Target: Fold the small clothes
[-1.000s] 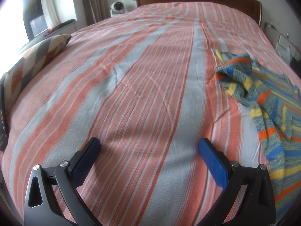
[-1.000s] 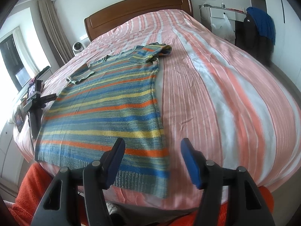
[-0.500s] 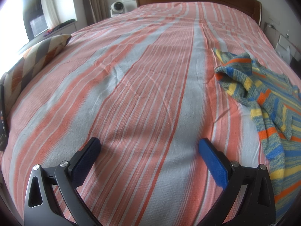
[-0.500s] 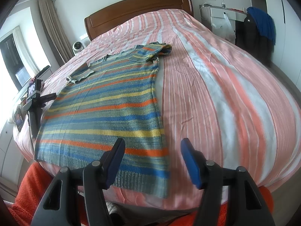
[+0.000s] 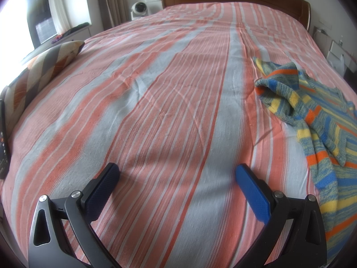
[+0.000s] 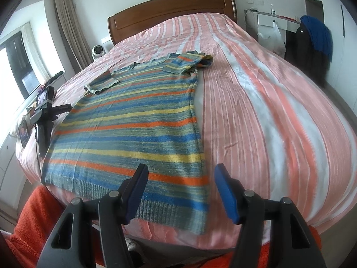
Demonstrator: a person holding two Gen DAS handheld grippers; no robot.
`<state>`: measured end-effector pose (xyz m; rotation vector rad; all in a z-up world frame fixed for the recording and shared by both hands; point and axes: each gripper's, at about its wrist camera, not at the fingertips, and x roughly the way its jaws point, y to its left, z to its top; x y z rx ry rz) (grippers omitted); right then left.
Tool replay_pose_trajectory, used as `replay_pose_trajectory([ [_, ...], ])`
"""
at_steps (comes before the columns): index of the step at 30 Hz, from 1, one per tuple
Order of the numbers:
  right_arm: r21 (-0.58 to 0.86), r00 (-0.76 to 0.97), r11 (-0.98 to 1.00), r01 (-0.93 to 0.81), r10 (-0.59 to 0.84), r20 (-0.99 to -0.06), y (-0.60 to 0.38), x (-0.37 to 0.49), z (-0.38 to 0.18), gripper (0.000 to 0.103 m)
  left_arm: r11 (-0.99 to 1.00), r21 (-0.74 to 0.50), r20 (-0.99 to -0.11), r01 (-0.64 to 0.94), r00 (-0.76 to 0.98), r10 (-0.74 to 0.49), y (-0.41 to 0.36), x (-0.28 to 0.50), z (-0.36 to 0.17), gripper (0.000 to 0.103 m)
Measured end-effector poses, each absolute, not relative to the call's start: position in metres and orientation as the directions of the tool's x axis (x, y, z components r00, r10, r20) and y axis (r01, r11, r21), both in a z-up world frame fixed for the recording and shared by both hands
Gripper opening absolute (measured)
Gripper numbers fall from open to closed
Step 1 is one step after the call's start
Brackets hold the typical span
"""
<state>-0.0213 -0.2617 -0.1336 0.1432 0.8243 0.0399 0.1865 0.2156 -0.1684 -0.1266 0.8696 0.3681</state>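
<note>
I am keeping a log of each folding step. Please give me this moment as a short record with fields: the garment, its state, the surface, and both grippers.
garment: striped knit sweater
state: spread flat, not folded; right sleeve bunched
surface: bed with striped sheet
left gripper: open, over bare sheet, sweater at its right
right gripper: open, above sweater's hem corner, holding nothing
other: pillow at bed edge

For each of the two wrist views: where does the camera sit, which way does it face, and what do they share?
Left wrist: behind the open left gripper, facing up the striped bed toward the headboard.
Right wrist: behind the open right gripper, over the sweater hem at the bed's foot.
Shared: bed, headboard, sweater.
</note>
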Motion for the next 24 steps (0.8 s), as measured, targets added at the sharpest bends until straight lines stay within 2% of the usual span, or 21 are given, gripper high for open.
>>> replay_pose_trajectory([
  [24, 0.133, 0.682, 0.991, -0.003, 0.099, -0.724, -0.256, -0.023, -0.132, 0.061, 0.930, 0.040, -0.766, -0.366, 0.587, 0.264, 0.215, 0.187, -0.169, 0.103],
])
